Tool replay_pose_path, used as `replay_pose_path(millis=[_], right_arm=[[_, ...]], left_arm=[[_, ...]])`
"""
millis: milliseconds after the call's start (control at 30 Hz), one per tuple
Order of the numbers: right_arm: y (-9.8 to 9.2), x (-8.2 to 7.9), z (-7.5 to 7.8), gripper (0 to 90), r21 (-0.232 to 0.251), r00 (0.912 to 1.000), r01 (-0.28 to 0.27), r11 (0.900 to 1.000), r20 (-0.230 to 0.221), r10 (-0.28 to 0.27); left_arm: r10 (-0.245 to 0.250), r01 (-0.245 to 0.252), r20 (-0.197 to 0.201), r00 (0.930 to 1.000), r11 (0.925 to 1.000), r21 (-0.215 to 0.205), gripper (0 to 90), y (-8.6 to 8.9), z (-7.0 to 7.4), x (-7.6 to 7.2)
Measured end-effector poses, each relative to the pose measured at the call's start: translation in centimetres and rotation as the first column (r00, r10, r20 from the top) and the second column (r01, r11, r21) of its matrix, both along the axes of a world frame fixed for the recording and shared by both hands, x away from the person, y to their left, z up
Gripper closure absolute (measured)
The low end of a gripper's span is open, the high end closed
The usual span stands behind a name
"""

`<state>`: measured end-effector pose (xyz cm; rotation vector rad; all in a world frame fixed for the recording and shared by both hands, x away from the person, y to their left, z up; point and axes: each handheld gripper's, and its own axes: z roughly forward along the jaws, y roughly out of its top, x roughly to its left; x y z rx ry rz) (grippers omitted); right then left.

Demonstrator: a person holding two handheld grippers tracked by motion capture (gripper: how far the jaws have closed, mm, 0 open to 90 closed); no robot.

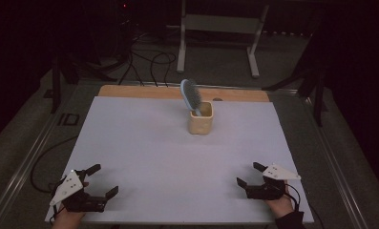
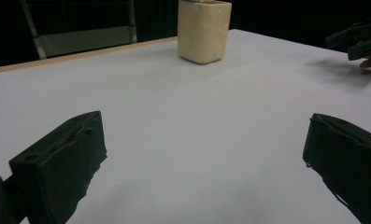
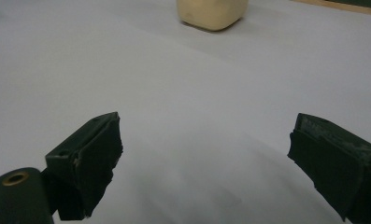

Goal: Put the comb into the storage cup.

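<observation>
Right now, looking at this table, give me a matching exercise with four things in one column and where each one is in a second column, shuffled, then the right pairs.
Things:
1. hairbrush
2. cream cup
3. left tool
4. right tool

Places:
A. near right corner of the white sheet, open
B. standing on the sheet toward the far edge
C. near left corner of the white sheet, open
D. handle down inside the cup, head leaning left

Pairs: 1-D, 2-B, 3-C, 4-A
</observation>
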<state>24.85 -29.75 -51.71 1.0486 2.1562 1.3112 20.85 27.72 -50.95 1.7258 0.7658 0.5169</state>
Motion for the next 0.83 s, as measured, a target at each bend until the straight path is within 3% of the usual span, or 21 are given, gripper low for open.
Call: replay_pose_path(millis=[533, 833], right_arm=[[0.48, 0.38, 0.21, 9.1, 0.016, 1.0, 0.006, 1.0, 0.003, -0.006], [0.66, 0.39, 0.27, 9.1, 0.002, 1.0, 0.003, 1.0, 0.006, -0.003]], left_arm=[[0.007, -0.007, 0.004, 1.0, 1.0, 0.005, 0.0, 0.0, 0.02, -0.03], [0.008, -0.008, 0.005, 1.0, 1.0, 0.006, 0.0, 0.02, 0.02, -0.05]])
